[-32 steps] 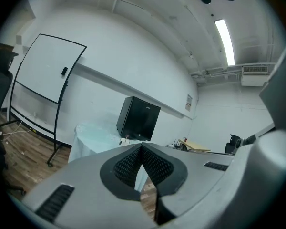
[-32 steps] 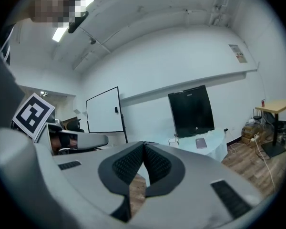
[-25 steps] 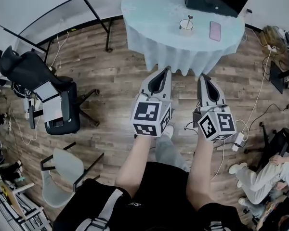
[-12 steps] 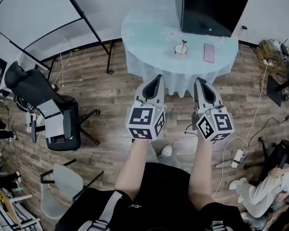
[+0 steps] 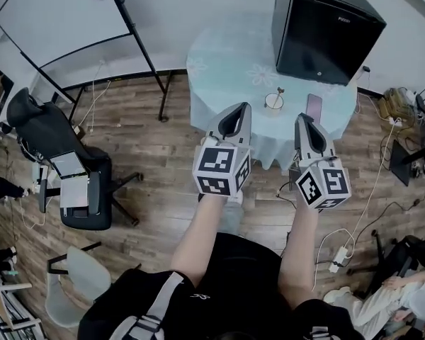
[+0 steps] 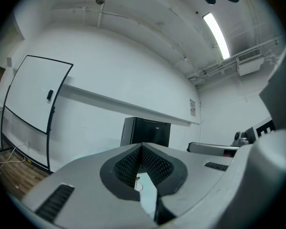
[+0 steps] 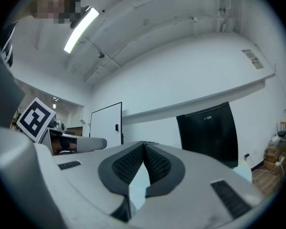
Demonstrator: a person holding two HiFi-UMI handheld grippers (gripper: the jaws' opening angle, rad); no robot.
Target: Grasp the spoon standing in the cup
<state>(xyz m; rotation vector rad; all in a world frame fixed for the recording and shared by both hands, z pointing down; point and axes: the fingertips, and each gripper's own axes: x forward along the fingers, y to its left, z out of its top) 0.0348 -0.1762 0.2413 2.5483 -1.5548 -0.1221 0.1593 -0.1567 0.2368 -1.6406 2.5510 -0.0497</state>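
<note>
A small white round cup [image 5: 273,102] stands on the round tabletop [image 5: 219,69], which wears a soft pale blue cloth. A thin spoon [image 5: 278,93] stands up in the cup. A flat pink phone [image 5: 313,105] lies just beside it. A big black box [image 5: 326,30] stands behind. The left gripper [image 5: 244,108] and right gripper [image 5: 300,117] hang at the cloth's near edge, short of the cup. Both pairs of ribbed jaws are clenched on nothing. The cup has come nearer than a moment ago.

**Front and left stand open**

The table's [image 5: 223,66] near and left side, up to the cup [image 5: 273,102], is bare cloth you can pass over. A phone [image 5: 314,105] lies just right of the cup. A black cabinet [image 5: 327,30] stands close behind them. A whiteboard stand [image 5: 145,55] flanks the table's left, apart.
</note>
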